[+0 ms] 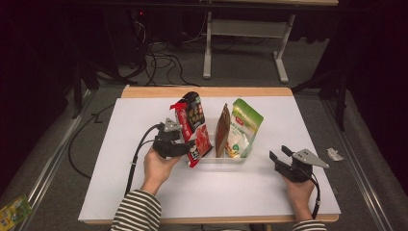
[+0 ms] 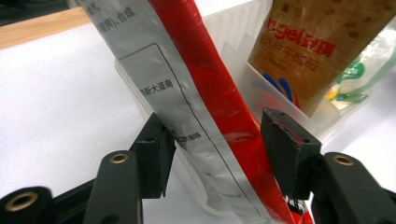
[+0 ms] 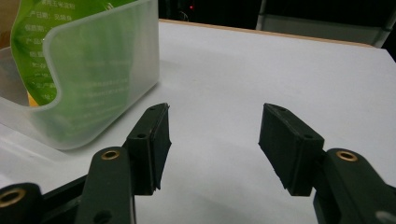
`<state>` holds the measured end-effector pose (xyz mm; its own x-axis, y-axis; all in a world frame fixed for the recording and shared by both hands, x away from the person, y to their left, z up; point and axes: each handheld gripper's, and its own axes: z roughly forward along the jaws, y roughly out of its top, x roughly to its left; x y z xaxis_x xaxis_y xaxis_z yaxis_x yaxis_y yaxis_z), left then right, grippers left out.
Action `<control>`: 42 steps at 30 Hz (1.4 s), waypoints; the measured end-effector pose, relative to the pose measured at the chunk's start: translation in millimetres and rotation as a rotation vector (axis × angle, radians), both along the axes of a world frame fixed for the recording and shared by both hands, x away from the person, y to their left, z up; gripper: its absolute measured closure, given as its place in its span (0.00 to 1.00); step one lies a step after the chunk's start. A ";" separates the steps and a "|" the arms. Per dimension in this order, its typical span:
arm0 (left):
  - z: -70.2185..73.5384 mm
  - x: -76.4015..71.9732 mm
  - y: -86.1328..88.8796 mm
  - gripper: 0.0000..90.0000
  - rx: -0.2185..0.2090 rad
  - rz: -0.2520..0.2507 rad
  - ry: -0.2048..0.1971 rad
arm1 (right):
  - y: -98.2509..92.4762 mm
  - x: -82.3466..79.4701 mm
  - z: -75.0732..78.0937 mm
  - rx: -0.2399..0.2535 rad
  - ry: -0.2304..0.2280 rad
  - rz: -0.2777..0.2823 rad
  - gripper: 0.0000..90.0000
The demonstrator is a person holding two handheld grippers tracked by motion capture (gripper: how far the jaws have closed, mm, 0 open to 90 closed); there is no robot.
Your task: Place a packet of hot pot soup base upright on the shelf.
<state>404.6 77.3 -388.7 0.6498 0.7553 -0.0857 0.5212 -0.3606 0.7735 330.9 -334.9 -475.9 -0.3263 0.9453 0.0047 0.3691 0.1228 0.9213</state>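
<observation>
Glossy red-and-silver foil pouch [image 2: 201, 116] stands tilted in the translucent ribbed plastic bin [image 1: 219, 159] at table centre, between the left claw's [image 1: 188, 144] parted jaws, brown pouch [image 1: 223, 130] and green pouch [image 1: 243, 126] at three o'clock; right claw [image 3: 212, 140] gapes empty.

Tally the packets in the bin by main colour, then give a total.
Red packet: 1
Red-and-black packet: 1
Brown packet: 1
Green packet: 1
Total: 4, all standing in the clear bin.
</observation>
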 end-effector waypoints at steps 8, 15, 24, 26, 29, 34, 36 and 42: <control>-0.4 -4.3 3.2 0.51 0.026 -0.005 0.013 | -0.3 -0.1 -0.1 0.010 0.002 -0.001 0.47; 1.0 -13.4 10.3 0.49 0.030 -0.013 0.019 | -0.2 -0.2 0.0 0.006 0.003 0.001 0.47; 2.8 -30.5 17.7 0.52 0.059 -0.050 0.031 | -0.3 -0.1 0.0 0.008 0.003 0.002 0.47; 1.9 -32.6 19.5 0.56 0.055 -0.057 0.048 | -0.3 0.0 0.0 0.005 0.002 0.002 0.47; 0.2 -34.0 19.5 0.56 0.051 -0.054 0.057 | -0.4 0.0 0.0 0.004 0.002 0.002 0.47; -4.3 -38.1 15.0 0.57 0.052 -0.074 0.073 | -0.3 0.1 0.0 0.003 0.002 0.001 0.47; -5.3 -39.1 12.7 0.61 0.055 -0.088 0.077 | -0.2 0.1 0.0 0.003 0.002 0.001 0.47; -6.5 -34.0 8.1 0.68 0.067 -0.085 0.102 | -0.1 0.0 0.0 0.004 0.003 0.000 0.47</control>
